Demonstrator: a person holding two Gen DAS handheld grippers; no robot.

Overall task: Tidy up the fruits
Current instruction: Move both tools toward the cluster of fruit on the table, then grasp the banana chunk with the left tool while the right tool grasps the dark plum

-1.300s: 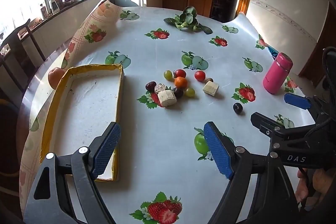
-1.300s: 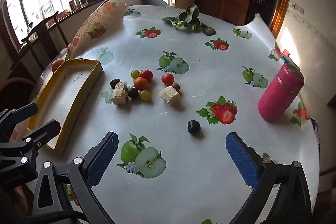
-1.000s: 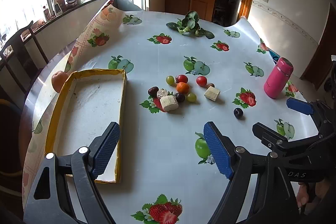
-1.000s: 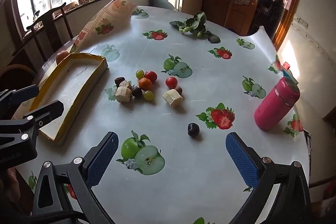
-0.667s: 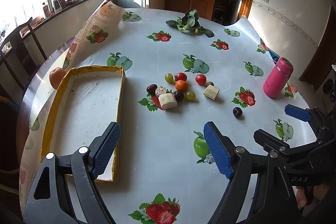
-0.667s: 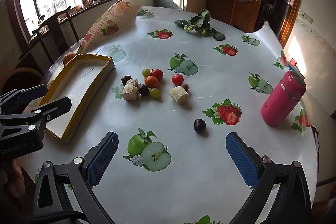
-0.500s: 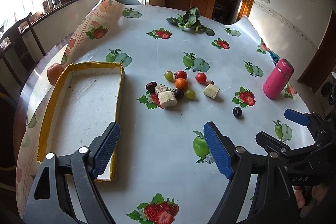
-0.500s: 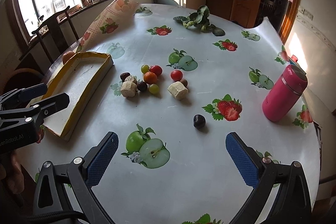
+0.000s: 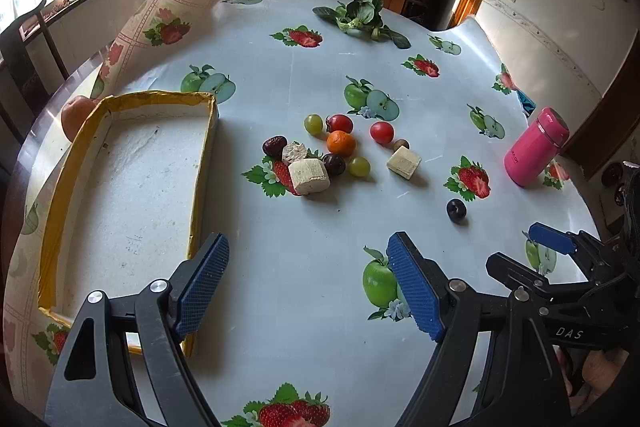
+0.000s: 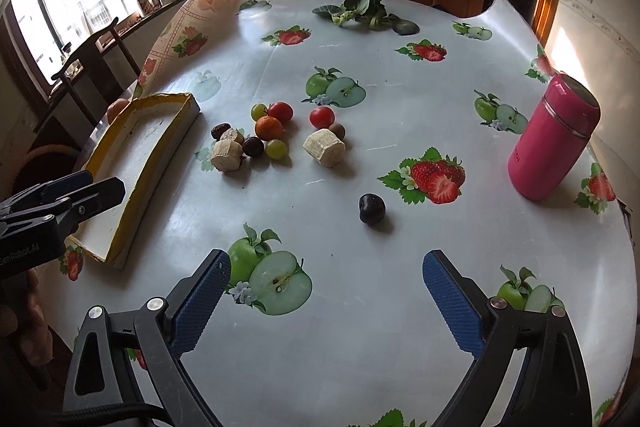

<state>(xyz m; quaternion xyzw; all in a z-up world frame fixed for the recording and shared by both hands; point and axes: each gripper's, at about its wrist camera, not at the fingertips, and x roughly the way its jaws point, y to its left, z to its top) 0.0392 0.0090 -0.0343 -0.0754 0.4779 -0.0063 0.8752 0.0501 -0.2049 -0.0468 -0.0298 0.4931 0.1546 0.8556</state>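
Fruit cluster mid-worktop, all loose on the cloth: green grape (image 9: pixel 313 123), two red cherry tomatoes (image 9: pixel 339 123) (image 9: pixel 381 131), small orange (image 9: pixel 341 143), second green grape (image 9: pixel 359 166), dark plum-like fruit (image 9: pixel 334 164), wrinkled date (image 9: pixel 274 145), small brown nut-like ball (image 9: pixel 401 145). Three pale cut chunks mixed in (image 9: pixel 309 175) (image 9: pixel 404 162) (image 9: pixel 294 151); kind unclear. One dark plum (image 10: pixel 372 209) sitting apart, nearest the right claw.

Yellow-rimmed tray (image 9: pixel 202 163) just left of the cluster, white floor bare. Orange-red fruit (image 9: pixel 76 110) beyond its far left corner, outside the tray, on bare wood past the cloth edge.

Progress, judged: nothing sorted yet. No fruit in the tray, every piece left to move. Likely first target the lone plum, given where the right claw points.

Left claw (image 9: pixel 308 287): jaws wide apart, nothing between, hanging over the near tray corner. Right claw (image 10: pixel 326 301): jaws wide, just narrowed slightly, empty, above the printed apple.

Outward: pink flask (image 10: pixel 554 137) at right, upright, vertical lettering too small to read. Leafy greens (image 9: pixel 360 17) at far edge.

Readable text: "DAS" on the right claw body in the left view; "GenRobot.AI", partly cut off, on the left claw body in the right view.
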